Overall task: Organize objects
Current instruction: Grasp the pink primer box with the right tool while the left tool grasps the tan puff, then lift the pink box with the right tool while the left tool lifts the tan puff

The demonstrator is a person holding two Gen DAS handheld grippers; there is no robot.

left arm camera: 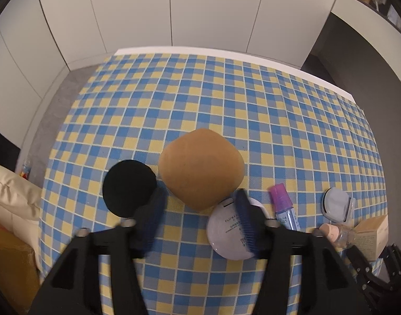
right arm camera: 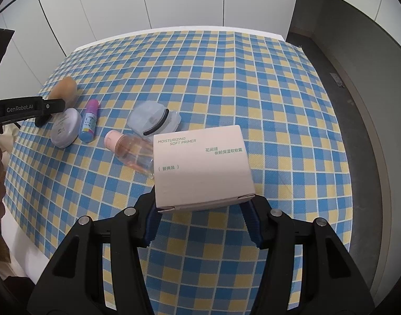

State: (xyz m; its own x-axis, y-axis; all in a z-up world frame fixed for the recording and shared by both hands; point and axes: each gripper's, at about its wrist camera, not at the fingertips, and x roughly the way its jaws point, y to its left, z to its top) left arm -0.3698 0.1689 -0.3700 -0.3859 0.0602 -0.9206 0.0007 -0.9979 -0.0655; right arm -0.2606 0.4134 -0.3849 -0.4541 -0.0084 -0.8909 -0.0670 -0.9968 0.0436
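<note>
A blue, yellow and grey checked cloth (left arm camera: 226, 99) covers the table in front of me, with white cabinet panels (left arm camera: 137, 10) behind its far edge. At the far left, off the table, a cream cushion (left arm camera: 11, 197) sits on a cardboard carton (left arm camera: 8, 262).

On the cloth, furthest left, lies a flat black round pad (left arm camera: 129, 187). Just beside it is the tan makeup puff (left arm camera: 200, 168). My left gripper (left arm camera: 200, 197) is about half closed, and its blue pads (left arm camera: 246, 223) meet the puff's lower edges on either side, so I have it by the fingertips. The puff overlaps the top of a white round compact (left arm camera: 232, 239), which lies under my right-hand finger.

Right of the compact is a slim tube with a purple cap (left arm camera: 283, 207), lying with the cap away from me. Further right is a clear grey case with a dark curved strip (left arm camera: 337, 207). In front of that case a small clear bottle with a pink cap (right arm camera: 132, 152) lies on its side, holding pinkish liquid. Its base touches the left side of a pale pink carton printed "MOISTURIZING SOFT PRIMER" (right arm camera: 203, 165).

My right gripper (right arm camera: 201, 208) is partly closed on that carton, one pad on each side of its near end. The carton tilts away from me. I cannot tell whether its far end rests on the cloth or hangs clear of it. To the right of it the cloth is bare out to the table edge, and beyond that is a grey floor (right arm camera: 358, 78).
</note>
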